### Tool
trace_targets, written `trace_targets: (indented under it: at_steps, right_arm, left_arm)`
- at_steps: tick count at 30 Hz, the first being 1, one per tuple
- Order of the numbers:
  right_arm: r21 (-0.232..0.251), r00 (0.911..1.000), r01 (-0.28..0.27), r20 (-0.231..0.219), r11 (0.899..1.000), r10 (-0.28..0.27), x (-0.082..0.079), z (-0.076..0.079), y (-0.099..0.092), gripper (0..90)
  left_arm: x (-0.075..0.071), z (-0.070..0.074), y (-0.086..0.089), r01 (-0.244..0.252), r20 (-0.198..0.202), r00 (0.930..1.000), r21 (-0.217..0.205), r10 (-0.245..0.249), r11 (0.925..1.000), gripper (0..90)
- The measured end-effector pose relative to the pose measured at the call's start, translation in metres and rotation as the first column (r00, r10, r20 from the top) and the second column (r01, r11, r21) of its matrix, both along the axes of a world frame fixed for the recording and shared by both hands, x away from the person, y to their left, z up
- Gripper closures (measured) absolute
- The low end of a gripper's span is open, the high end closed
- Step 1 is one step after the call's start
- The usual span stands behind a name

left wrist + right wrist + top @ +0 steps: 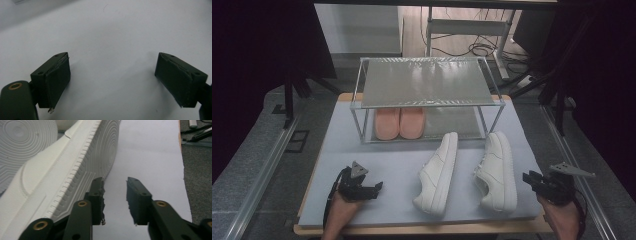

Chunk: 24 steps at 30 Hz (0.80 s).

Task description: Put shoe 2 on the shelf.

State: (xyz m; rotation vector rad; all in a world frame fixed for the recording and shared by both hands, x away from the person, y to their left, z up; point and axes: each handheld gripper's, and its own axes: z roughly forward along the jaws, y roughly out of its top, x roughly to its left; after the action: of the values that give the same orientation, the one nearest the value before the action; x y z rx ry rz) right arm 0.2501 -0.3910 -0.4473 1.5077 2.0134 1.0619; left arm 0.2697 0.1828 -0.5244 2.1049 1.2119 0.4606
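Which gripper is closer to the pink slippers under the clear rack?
Left. The left gripper sits just in front of the pink slippers, slightly leftward; the right gripper is far off beyond the white sneakers.

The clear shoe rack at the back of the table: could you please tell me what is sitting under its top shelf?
Under the top shelf of the clear shoe rack, a pair of pink shoes stands side by side on the left of the lower level. The shelf covers their far ends, so those cannot be seen.

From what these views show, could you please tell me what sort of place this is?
Probably a lab or recording workstation, not a home: a padded table with a clear shoe rack, hand-held grippers, dark curtains and loose cables on the floor behind.
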Motion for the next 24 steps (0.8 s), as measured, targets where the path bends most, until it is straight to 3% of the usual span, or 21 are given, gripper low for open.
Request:
trace_targets:
  at_steps: [12, 24]
  right_arm:
    - [-0.029, 0.9984, -0.055, 0.016, 0.998, 0.055, 0.001, 0.022, 0.012, 87.8]
    - [-0.032, 0.9926, -0.119, 0.022, 0.992, 0.120, 0.009, 0.026, 0.030, 89.7]
  left_arm:
    - [0.000, 0.000, 0.000, 0.000, 0.001, 1.0000, 0.001, 0.000, 1.0000, 13.1]
    - [0.000, 0.000, 0.000, -0.001, 0.001, 1.0000, 0.000, 0.001, 1.0000, 13.1]
